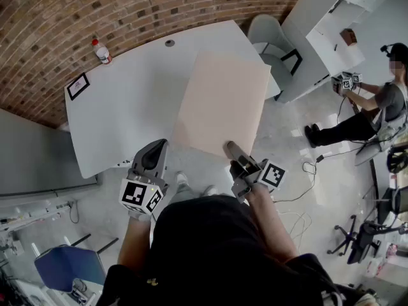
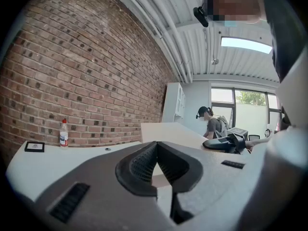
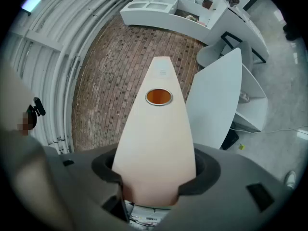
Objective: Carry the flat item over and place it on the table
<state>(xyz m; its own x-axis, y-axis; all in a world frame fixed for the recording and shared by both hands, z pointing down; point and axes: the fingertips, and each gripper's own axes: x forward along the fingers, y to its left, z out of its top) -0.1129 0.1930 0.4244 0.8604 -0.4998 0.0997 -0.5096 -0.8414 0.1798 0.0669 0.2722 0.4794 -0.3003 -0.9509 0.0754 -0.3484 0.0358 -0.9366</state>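
A flat beige board point(image 1: 220, 104) hangs tilted over the right part of the white table point(image 1: 127, 101). My right gripper point(image 1: 231, 150) is shut on the middle of its near edge. In the right gripper view the board point(image 3: 159, 138) runs away from the jaws point(image 3: 156, 177), and a round orange-rimmed hole point(image 3: 159, 96) shows near its far end. My left gripper point(image 1: 153, 150) sits at the table's front edge, left of the board. Its jaws point(image 2: 156, 150) are shut with nothing between them. The board point(image 2: 168, 131) also shows beyond them, above the tabletop point(image 2: 72, 160).
A small bottle point(image 1: 101, 51) and a black-framed card point(image 1: 78, 86) stand at the table's far left. A grey chair point(image 1: 271, 40) is behind the table's right end. Another person point(image 1: 376, 107) sits to the right. Cables point(image 1: 299, 196) lie on the floor.
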